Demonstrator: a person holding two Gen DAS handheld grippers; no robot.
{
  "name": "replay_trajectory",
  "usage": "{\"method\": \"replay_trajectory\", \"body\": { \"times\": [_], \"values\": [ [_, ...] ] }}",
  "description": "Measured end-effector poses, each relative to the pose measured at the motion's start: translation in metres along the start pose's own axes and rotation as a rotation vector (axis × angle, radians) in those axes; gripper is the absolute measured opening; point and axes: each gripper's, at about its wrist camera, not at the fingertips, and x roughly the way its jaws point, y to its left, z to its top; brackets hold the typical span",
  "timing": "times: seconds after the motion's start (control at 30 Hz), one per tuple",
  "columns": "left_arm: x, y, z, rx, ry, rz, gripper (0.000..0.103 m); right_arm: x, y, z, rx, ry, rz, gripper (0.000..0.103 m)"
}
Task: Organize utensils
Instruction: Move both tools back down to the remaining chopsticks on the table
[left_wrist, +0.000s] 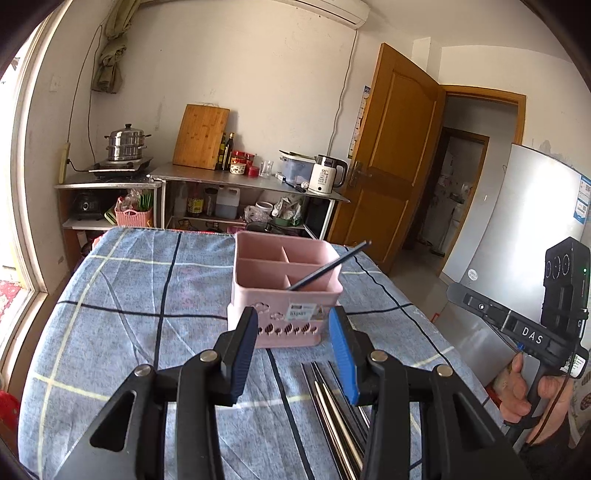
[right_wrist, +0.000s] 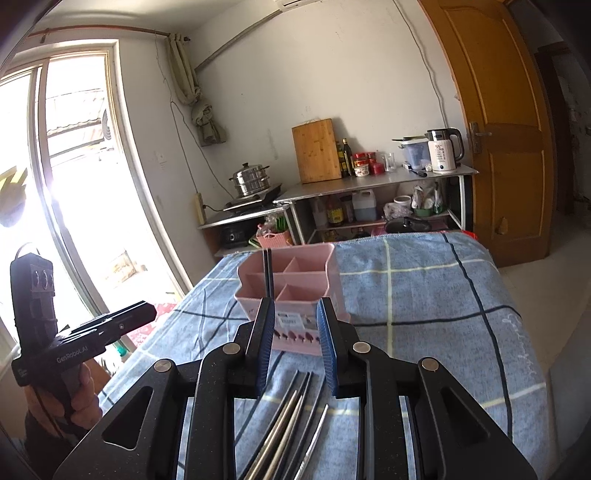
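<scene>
**A:** Left wrist view first: your left gripper (left_wrist: 293, 347) hangs over the blue plaid cloth (left_wrist: 129, 295) with its jaws partly apart and nothing between the pads. Where do the utensils lie for you?

**B:** A bundle of metal chopsticks (left_wrist: 332, 413) lies flat on the cloth just below and slightly right of your fingertips, running toward the camera. The pink utensil holder (left_wrist: 284, 295) stands upright beyond them, near the middle of the cloth.

**A:** Is anything in the holder?

**B:** Yes. Dark chopsticks (left_wrist: 328, 266) lean in its front right compartment, their tips pointing up to the right past the rim. How many there are, you cannot tell from this view.

**A:** And your right side?

**B:** In the right wrist view your right gripper (right_wrist: 297, 350) also holds a narrow gap, empty. The metal chopsticks (right_wrist: 291, 417) lie directly under it, the holder (right_wrist: 295, 291) just past the fingertips. The dark chopsticks (right_wrist: 267, 273) show there as a pair.

**A:** Your hands?

**B:** Your left hand (right_wrist: 79, 395) grips its handle at the left edge; your right hand (left_wrist: 528, 391) shows at the right edge of the left view.
</scene>
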Motion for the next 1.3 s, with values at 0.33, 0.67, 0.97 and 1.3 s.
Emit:
{"method": "replay_trajectory", "body": {
  "times": [0.33, 0.67, 0.97, 1.3],
  "values": [
    [0.001, -0.006, -0.046, -0.010, 0.071, -0.009, 0.042, -0.007, -0.011, -0.055, 0.032, 0.085, -0.031, 0.025],
    [0.016, -0.006, -0.064, -0.015, 0.135, -0.013, 0.042, 0.006, -0.009, -0.069, 0.024, 0.145, -0.045, 0.022],
    [0.055, -0.007, -0.066, -0.014, 0.243, -0.009, 0.042, 0.035, -0.016, -0.076, 0.038, 0.235, -0.074, 0.016],
    [0.118, -0.009, -0.066, 0.004, 0.355, 0.006, 0.035, 0.076, -0.022, -0.079, 0.021, 0.334, -0.103, 0.012]
  ]
}}
